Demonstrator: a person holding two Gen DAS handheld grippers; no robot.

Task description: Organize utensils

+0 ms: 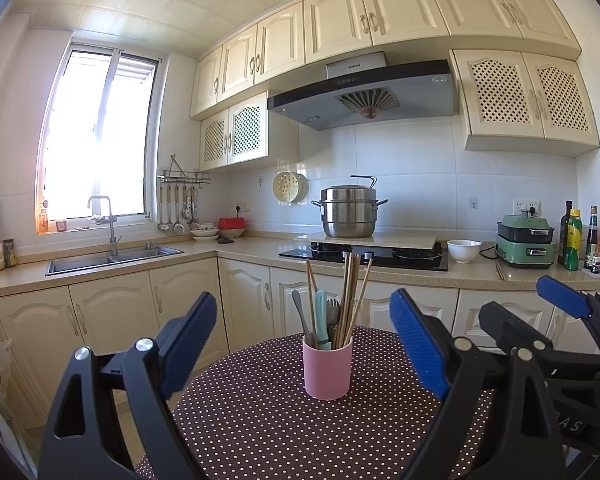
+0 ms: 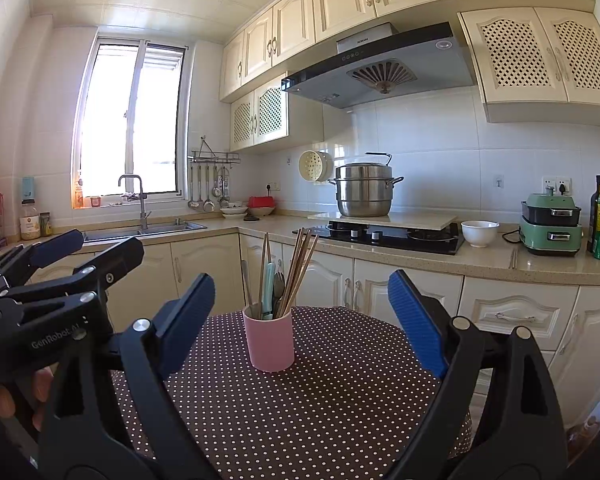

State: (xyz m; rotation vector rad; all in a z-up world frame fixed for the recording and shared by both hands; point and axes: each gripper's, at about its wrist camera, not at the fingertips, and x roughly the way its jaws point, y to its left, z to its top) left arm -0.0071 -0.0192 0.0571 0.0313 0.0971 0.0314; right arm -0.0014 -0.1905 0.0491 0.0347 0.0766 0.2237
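A pink cup [image 1: 327, 368] stands upright on a round table with a brown polka-dot cloth [image 1: 260, 420]. It holds several wooden chopsticks [image 1: 350, 292], a teal-handled utensil [image 1: 321, 318] and metal cutlery. My left gripper [image 1: 304, 336] is open and empty, above the table's near side, short of the cup. My right gripper [image 2: 300, 320] is open and empty too, and the cup [image 2: 269, 342] stands ahead of it, slightly left of centre. Each gripper shows in the other's view, side by side: the right one [image 1: 540, 312] and the left one [image 2: 92, 252].
Behind the table runs an L-shaped counter with a sink [image 1: 114, 258], a gas hob [image 1: 364, 254] with a steel steamer pot [image 1: 348, 212], a white bowl [image 1: 464, 250], a green appliance [image 1: 526, 246] and bottles [image 1: 574, 240]. Ladles hang on a wall rack [image 1: 178, 208].
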